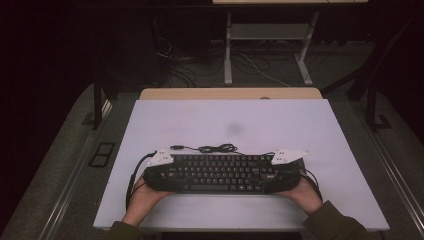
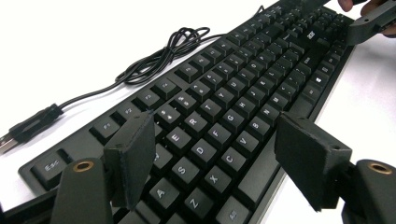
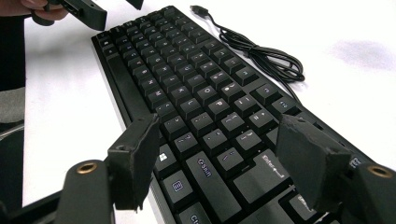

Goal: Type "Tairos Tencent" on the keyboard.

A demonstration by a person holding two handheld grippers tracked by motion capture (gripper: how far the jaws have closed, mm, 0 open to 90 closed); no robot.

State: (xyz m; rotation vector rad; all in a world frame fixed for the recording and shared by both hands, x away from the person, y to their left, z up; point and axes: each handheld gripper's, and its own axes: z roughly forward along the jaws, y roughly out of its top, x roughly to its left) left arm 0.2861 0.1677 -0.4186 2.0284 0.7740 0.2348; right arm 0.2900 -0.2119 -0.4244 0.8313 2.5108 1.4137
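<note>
Black keyboard (image 1: 220, 173), lower centre of high view, flat on white table (image 1: 225, 120) | likely rigid, light, smooth plastic; best gripped at both short ends | left gripper (image 2: 212, 154) and right gripper (image 3: 217, 158) jaws apart, straddling ends, holding nothing | coiled cable (image 1: 215, 148) behind

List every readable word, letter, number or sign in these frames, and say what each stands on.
"Esc" on the corner key of the keyboard, left gripper view.
"E", "R", "D", "C", "X", "Z" on letter keys, left gripper view.
"Shift" on a long key, right gripper view.
"Enter" on the wide key, right gripper view.
A window logo on a key, right gripper view.
Function-row and other legends are too small or blurred; none can be read in the high view.
</note>
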